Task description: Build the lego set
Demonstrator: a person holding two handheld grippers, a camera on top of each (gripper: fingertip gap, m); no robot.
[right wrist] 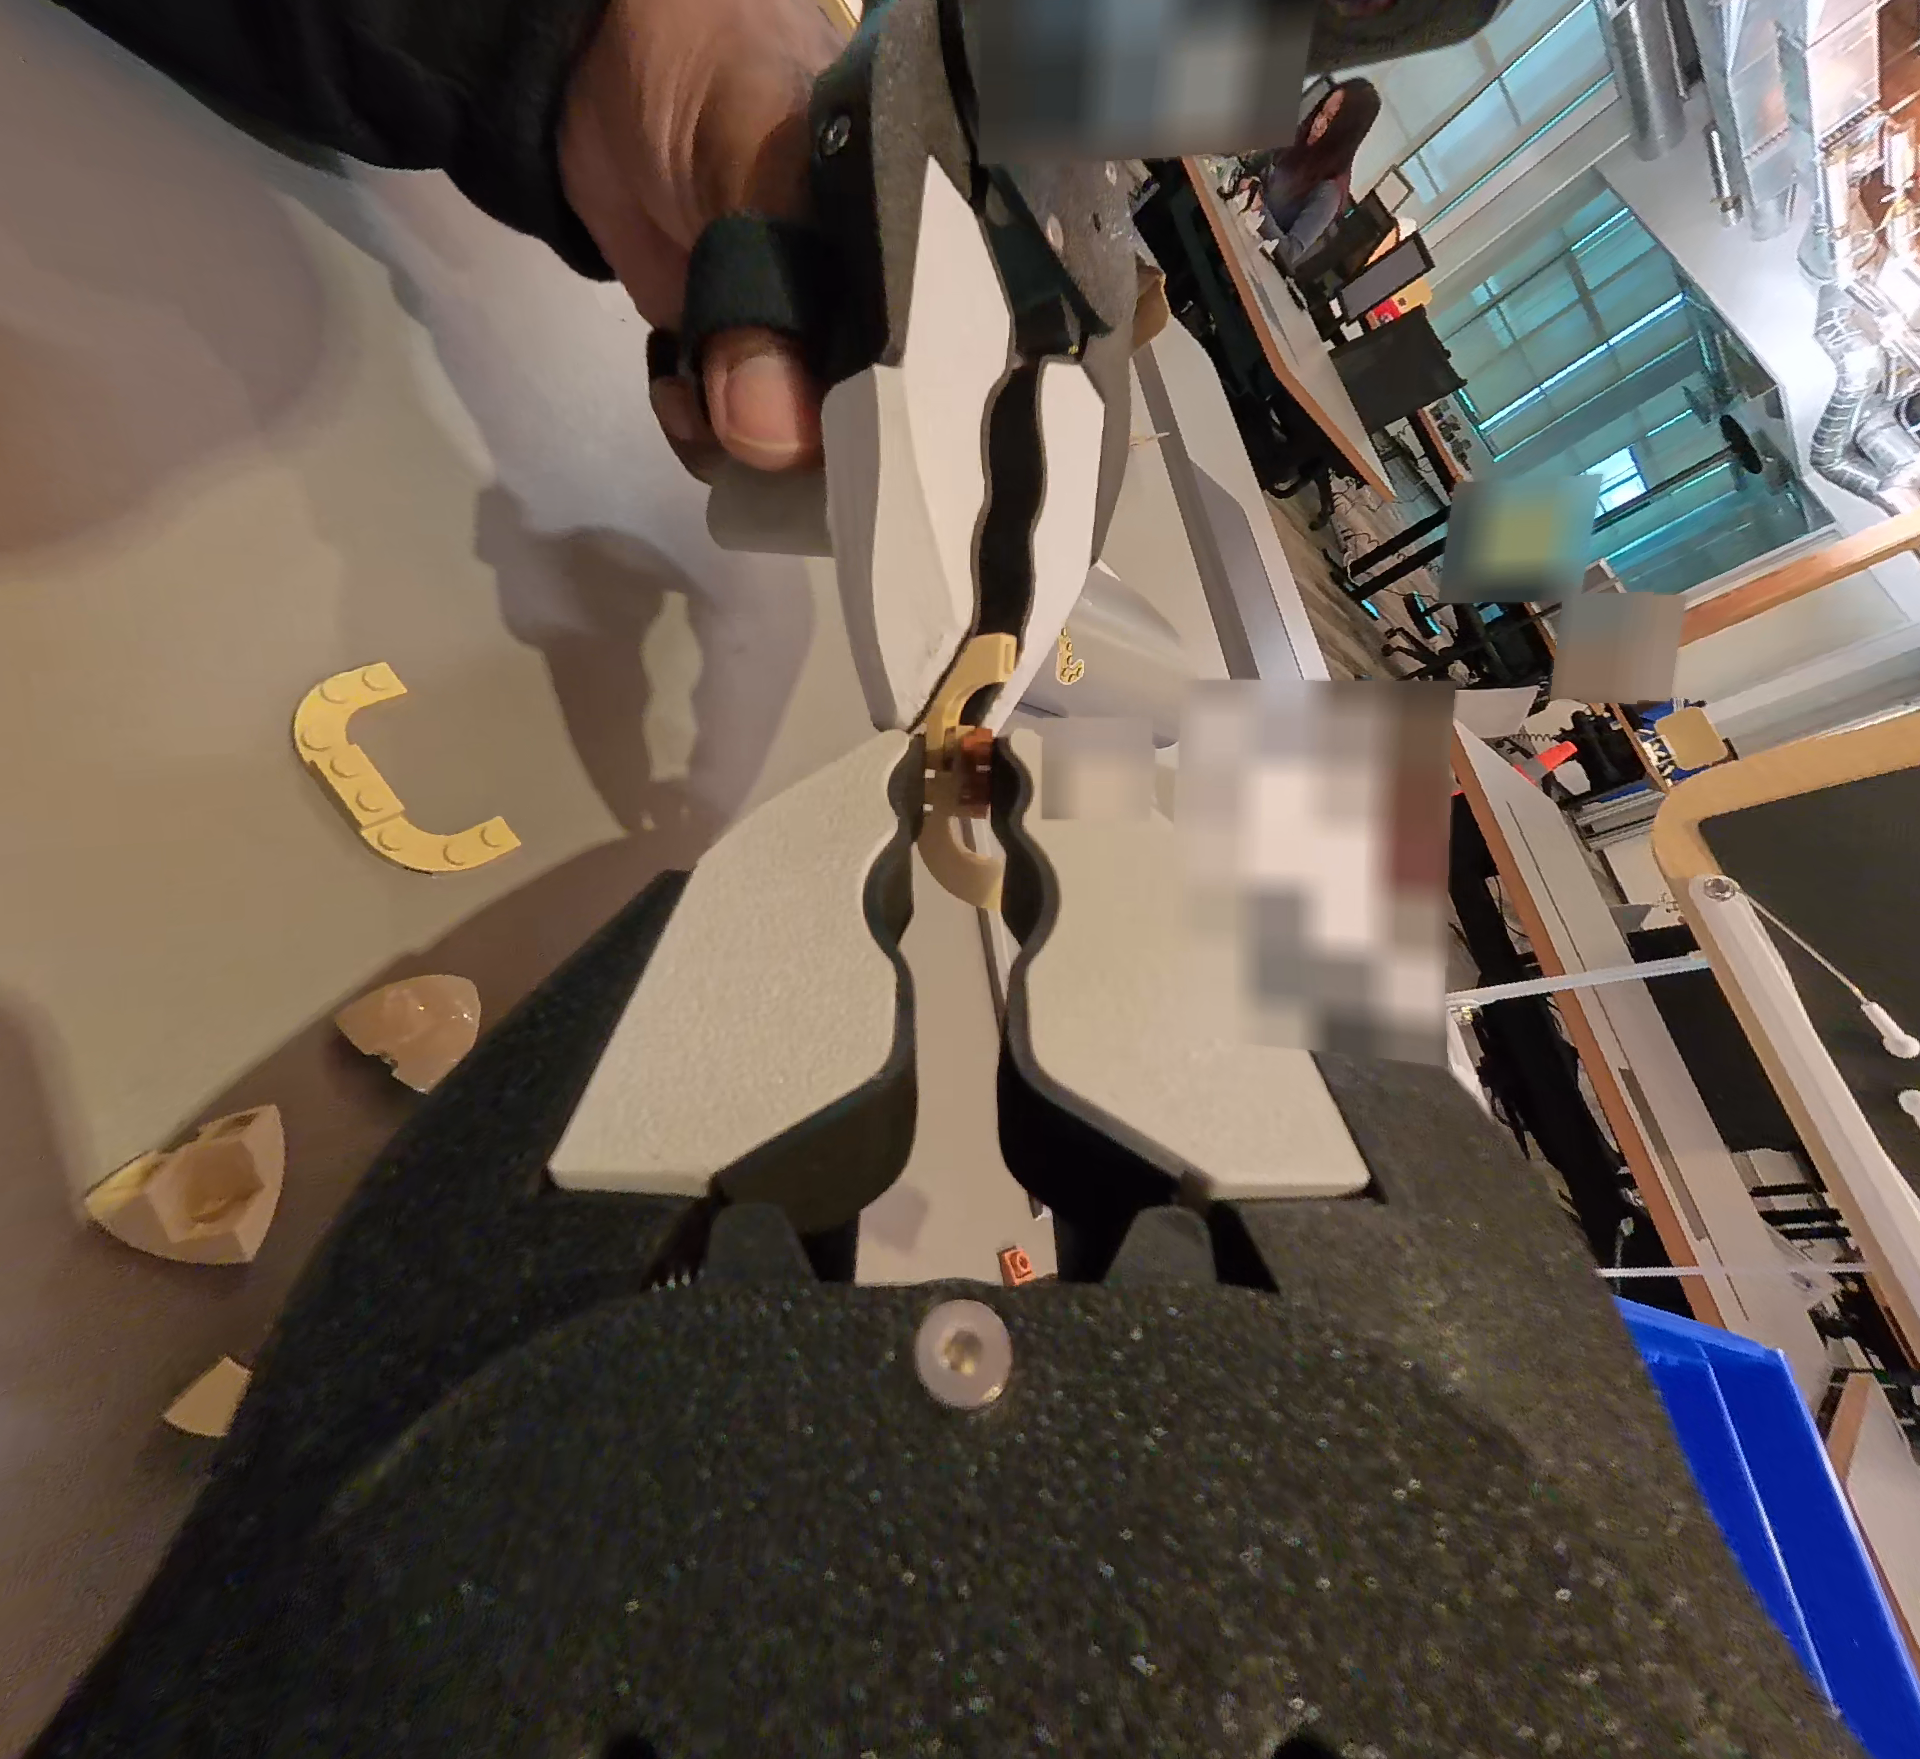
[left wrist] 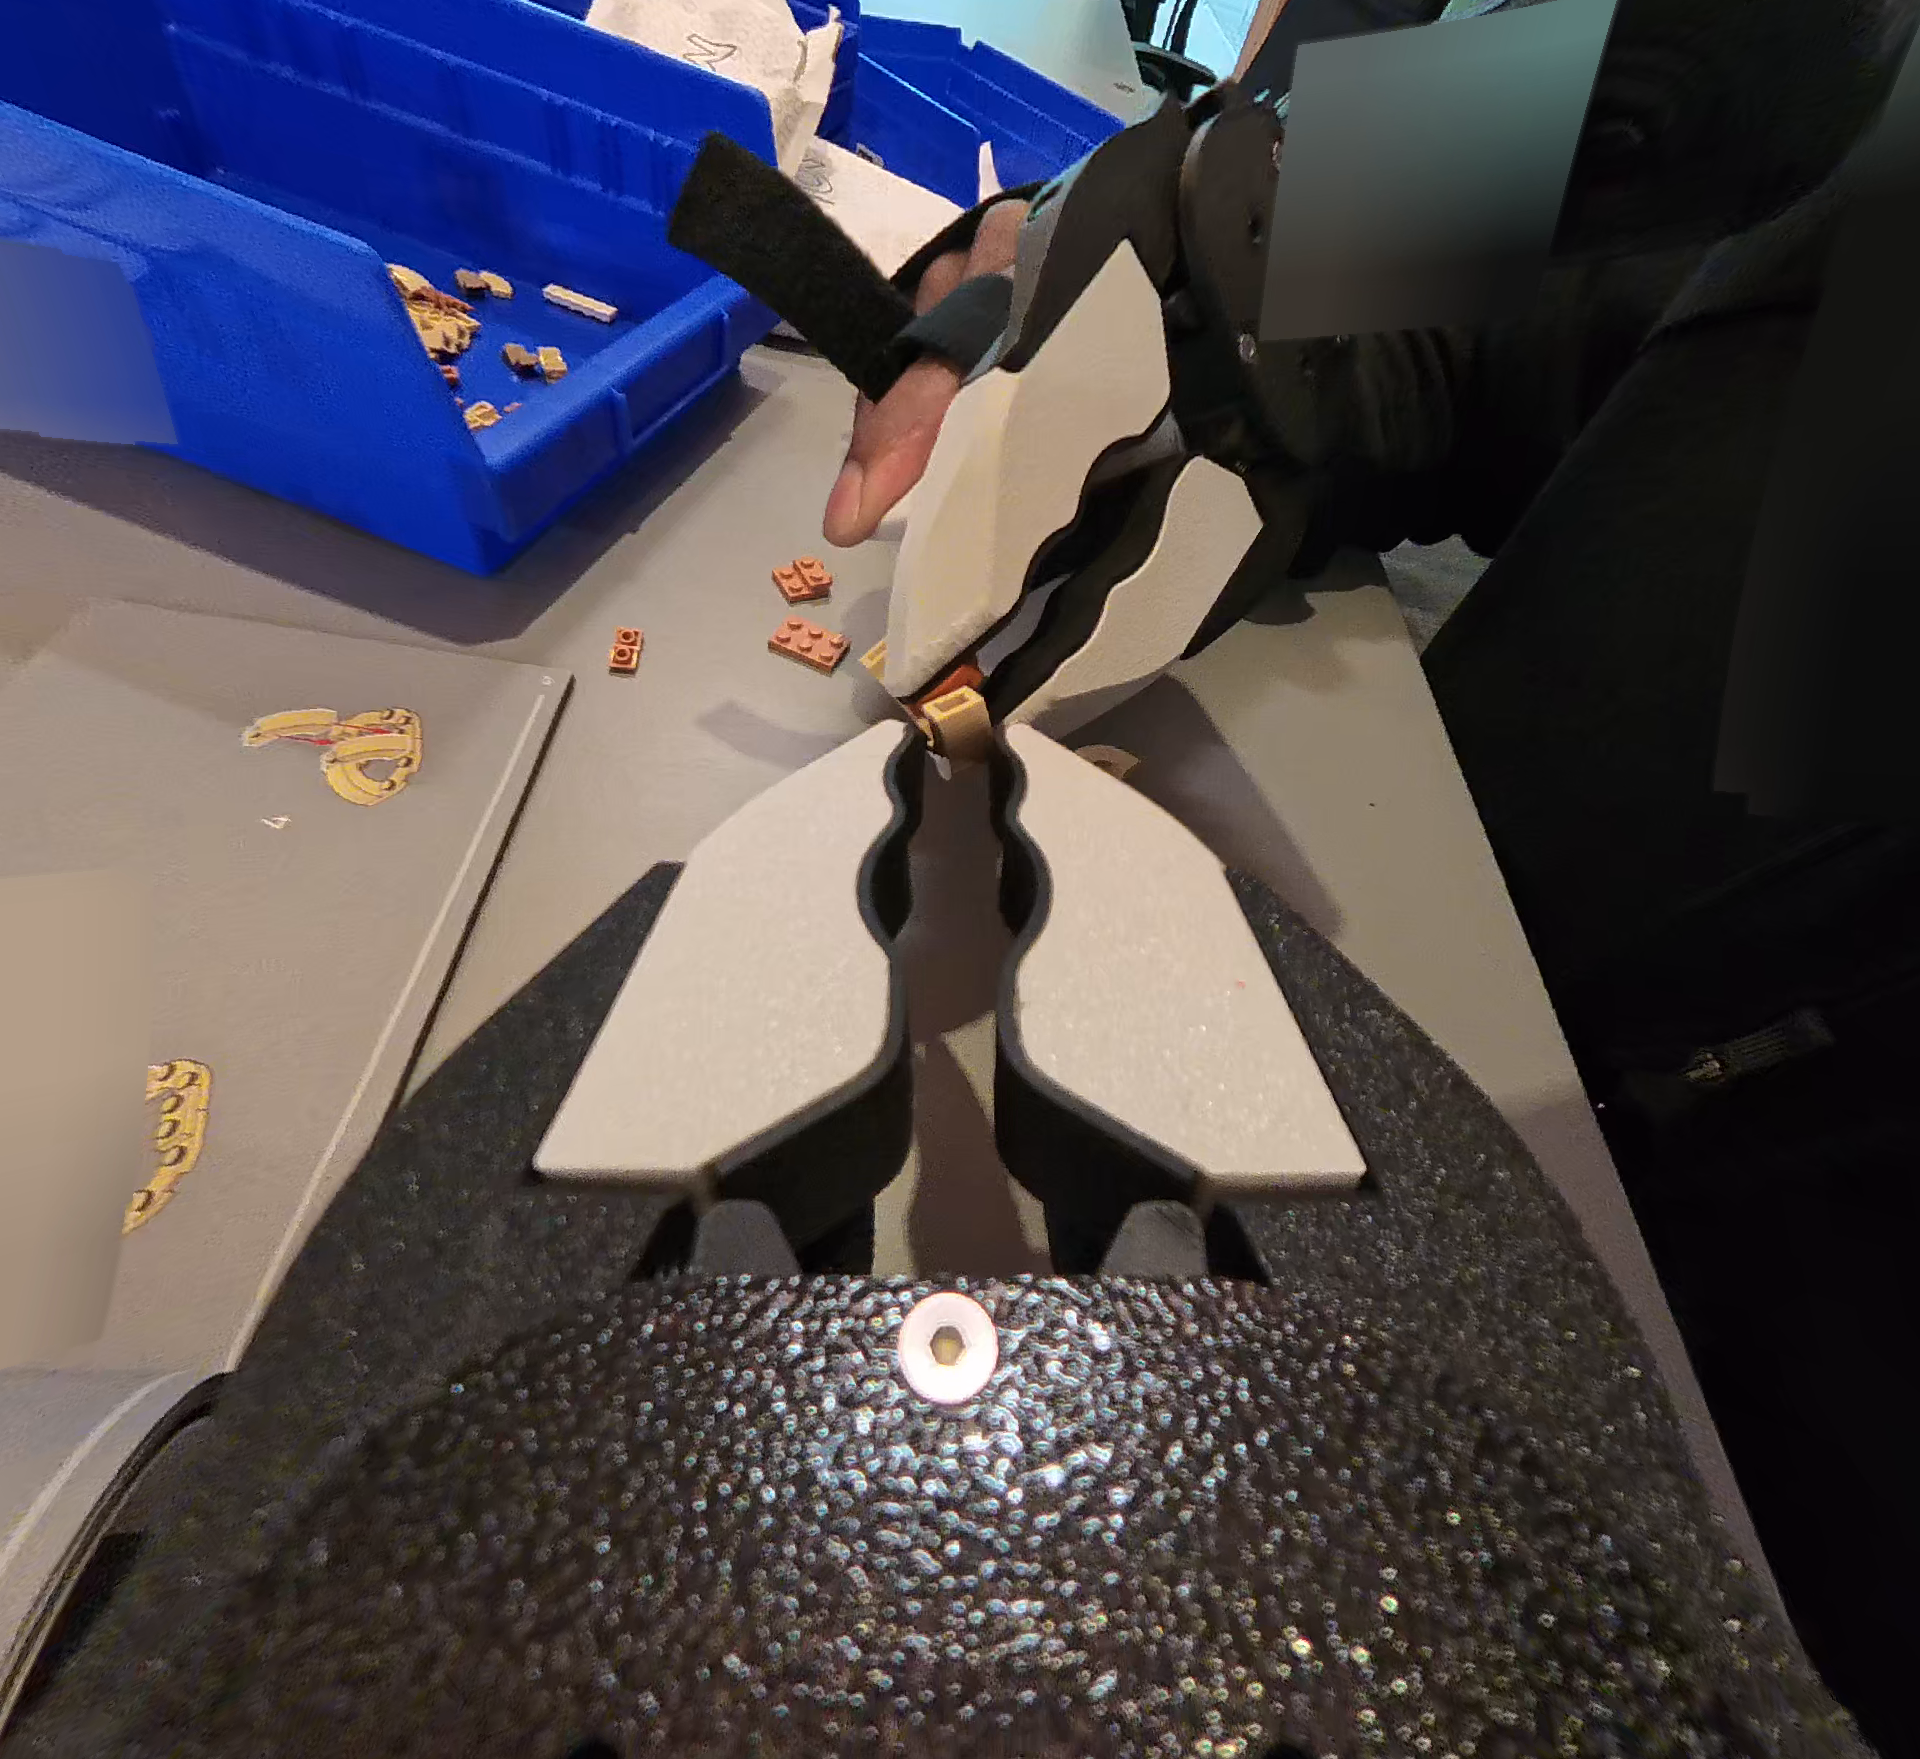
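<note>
My left gripper is shut on a small tan curved lego piece held above the grey table. My right gripper comes in from the upper right, tip to tip with the left, with a brown brick at its tips. In the right wrist view my right gripper is shut on a tan arch piece with a small brown brick on it. The left gripper pinches another tan arch pressed against it. The joint between the pieces is mostly hidden by the fingertips.
Blue bins at the back left hold loose tan pieces. Brown plates lie on the table near the grippers. An instruction booklet lies at the left. A tan C-shaped plate assembly and tan dome pieces lie nearby. The table edge runs at the right. The grippers are tip to tip, or close to it.
</note>
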